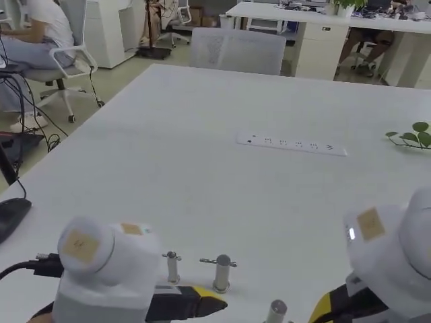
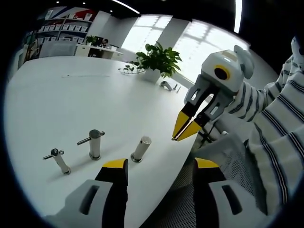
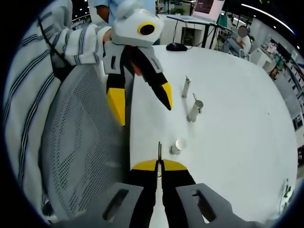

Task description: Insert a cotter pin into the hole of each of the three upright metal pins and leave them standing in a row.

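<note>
Three upright metal pins stand in a row near the table's front edge. The left pin (image 1: 173,266) and the middle pin (image 1: 222,271) each carry a cotter pin through the top. The right pin (image 1: 276,311) (image 3: 176,146) has a bare top. My left gripper (image 1: 205,304) (image 2: 159,168) is open and empty, just in front of the row. My right gripper (image 1: 328,306) (image 3: 159,167) is shut on a thin cotter pin (image 3: 159,153), which sticks out beyond its tips, a little short of the bare pin. The left gripper view catches the right gripper (image 2: 186,129) off the table edge.
A white power strip (image 1: 291,143) lies mid-table, with plant leaves (image 1: 411,136) at the right edge. A grey mesh chair (image 3: 80,142) sits under both grippers by the table's front edge. A black object (image 1: 10,215) lies at the left edge. A person (image 1: 40,33) sits far left.
</note>
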The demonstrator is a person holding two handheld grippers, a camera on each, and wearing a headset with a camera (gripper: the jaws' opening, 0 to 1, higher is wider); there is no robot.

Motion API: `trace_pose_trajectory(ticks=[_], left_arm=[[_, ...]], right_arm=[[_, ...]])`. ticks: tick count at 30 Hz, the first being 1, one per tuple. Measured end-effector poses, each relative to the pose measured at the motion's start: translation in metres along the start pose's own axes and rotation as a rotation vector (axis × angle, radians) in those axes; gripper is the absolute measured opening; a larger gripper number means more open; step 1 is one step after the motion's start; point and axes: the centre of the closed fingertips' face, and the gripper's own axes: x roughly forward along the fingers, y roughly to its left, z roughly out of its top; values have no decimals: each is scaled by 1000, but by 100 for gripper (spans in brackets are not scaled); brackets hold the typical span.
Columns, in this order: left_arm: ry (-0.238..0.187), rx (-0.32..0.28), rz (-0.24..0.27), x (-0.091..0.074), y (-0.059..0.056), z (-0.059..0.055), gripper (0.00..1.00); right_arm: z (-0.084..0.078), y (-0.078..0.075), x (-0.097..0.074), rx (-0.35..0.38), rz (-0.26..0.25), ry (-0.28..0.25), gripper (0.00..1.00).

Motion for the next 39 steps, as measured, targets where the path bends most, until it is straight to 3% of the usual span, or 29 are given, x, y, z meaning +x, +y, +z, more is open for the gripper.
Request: trace_pose_trajectory(ticks=[18,39], left_arm=[[-34,26,-16,10,-10,13,40],[-10,23,-49,22,-17,13,25]], right_arm=[[2,6,5,-24,-77,-20,3],[7,6,9,-82,-182,-34,3]])
